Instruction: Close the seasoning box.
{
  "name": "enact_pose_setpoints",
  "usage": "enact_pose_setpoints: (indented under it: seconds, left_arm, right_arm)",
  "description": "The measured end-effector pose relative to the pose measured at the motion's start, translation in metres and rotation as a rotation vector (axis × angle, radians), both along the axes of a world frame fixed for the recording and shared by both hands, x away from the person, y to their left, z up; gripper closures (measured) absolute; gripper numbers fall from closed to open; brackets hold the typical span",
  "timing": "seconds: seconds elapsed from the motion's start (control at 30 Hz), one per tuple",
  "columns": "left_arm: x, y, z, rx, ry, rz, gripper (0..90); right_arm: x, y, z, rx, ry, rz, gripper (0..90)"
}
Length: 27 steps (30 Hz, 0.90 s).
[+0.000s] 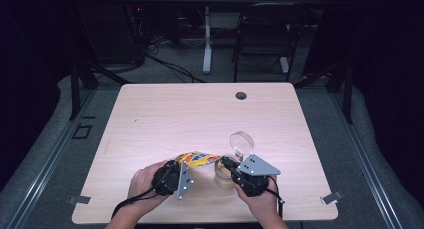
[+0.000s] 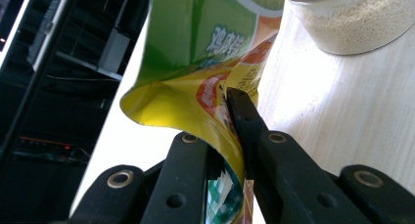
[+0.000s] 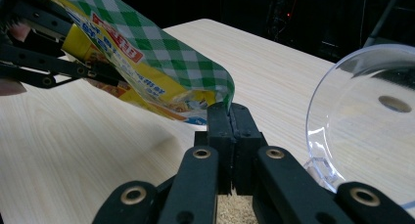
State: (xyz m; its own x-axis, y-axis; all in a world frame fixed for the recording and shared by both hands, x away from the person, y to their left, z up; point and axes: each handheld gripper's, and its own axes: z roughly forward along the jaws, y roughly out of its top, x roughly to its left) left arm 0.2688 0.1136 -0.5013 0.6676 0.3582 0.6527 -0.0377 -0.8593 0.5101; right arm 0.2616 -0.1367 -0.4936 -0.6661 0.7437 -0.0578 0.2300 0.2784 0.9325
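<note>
A yellow and green snack packet (image 1: pixel 200 158) hangs stretched between my two grippers over the near part of the table. My left gripper (image 1: pixel 183 162) is shut on the packet's (image 2: pixel 195 48) left end, its jaws (image 2: pixel 222 128) pinching the yellow foil. My right gripper (image 1: pixel 224 162) is shut on the other end, and its jaws (image 3: pixel 229 109) press together on a corner of the green-checked packet (image 3: pixel 147 62). Just below that corner stands a clear jar (image 1: pixel 223 171) of pale granules (image 3: pixel 234 212), with its round clear lid (image 3: pixel 367 121) swung open to the right. The jar (image 2: pixel 352 18) also appears beyond the packet.
The wooden table (image 1: pixel 200 109) has a round cable hole (image 1: pixel 241 95) near its far edge. A black folding chair (image 1: pixel 265 34) and a white desk leg (image 1: pixel 207 44) stand on the floor beyond the table. A hand holds each gripper at the near edge.
</note>
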Motion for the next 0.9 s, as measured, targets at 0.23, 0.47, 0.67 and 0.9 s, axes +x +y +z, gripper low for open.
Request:
enact_pose_setpoints:
  seconds: [0.23,0.47,0.67,0.9]
  left_arm:
    - [0.004,0.004,-0.007,-0.055,0.023,0.001,86.3]
    - [0.006,0.010,-0.013,-0.116,0.053,0.000,86.4]
    - [0.008,0.015,-0.015,-0.164,0.092,0.000,86.4]
    - [0.010,0.018,-0.019,-0.195,0.137,0.008,86.4]
  right_arm:
    - [0.002,0.001,0.001,0.001,-0.005,0.000,90.0]
    - [0.003,0.003,0.000,0.006,-0.006,0.004,90.0]
    - [0.004,0.002,0.000,0.013,-0.009,0.004,89.2]
    - [0.004,0.000,-0.002,0.021,-0.003,0.000,86.5]
